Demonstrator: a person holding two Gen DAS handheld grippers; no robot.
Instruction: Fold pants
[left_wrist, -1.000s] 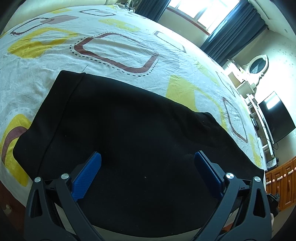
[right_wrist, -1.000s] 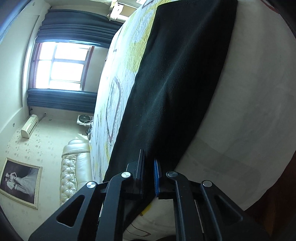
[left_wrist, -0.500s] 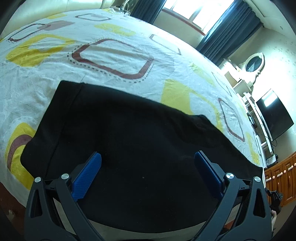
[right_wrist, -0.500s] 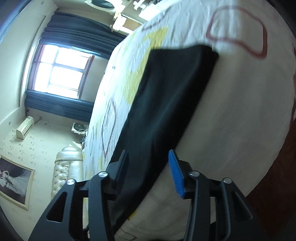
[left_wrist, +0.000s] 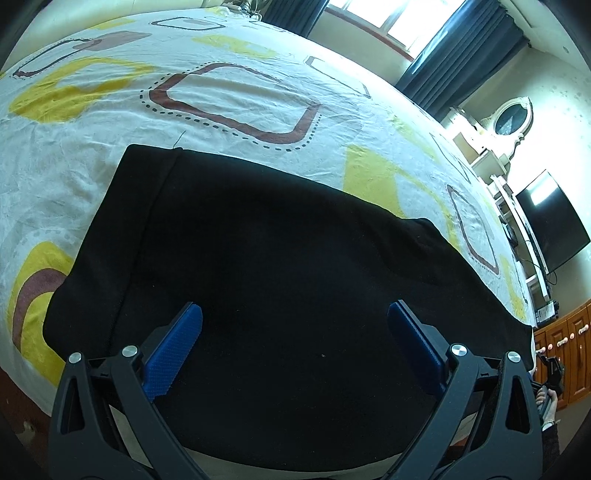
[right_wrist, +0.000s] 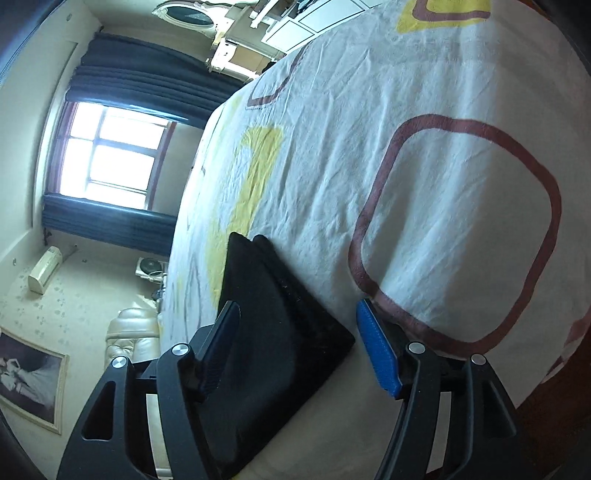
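The black pants (left_wrist: 280, 280) lie flat on the bed (left_wrist: 229, 92), near its front edge. The left gripper (left_wrist: 294, 321) hovers over them, jaws spread and empty. The right gripper (right_wrist: 297, 328) has just been opening, jaws apart around the pants' corner, apparently not pressing it.

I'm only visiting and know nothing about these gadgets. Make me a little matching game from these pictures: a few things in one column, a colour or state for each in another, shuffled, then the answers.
Things:
1. pants
2. bedsheet
3. left gripper
4. curtains

Colours or states:
A. dark blue, hanging beside a bright window
B. black, lying flat on the bed
C. jaws wide open above the dark cloth, holding nothing
D. white with yellow and brown-red shapes

Right pairs: 1-B, 2-D, 3-C, 4-A
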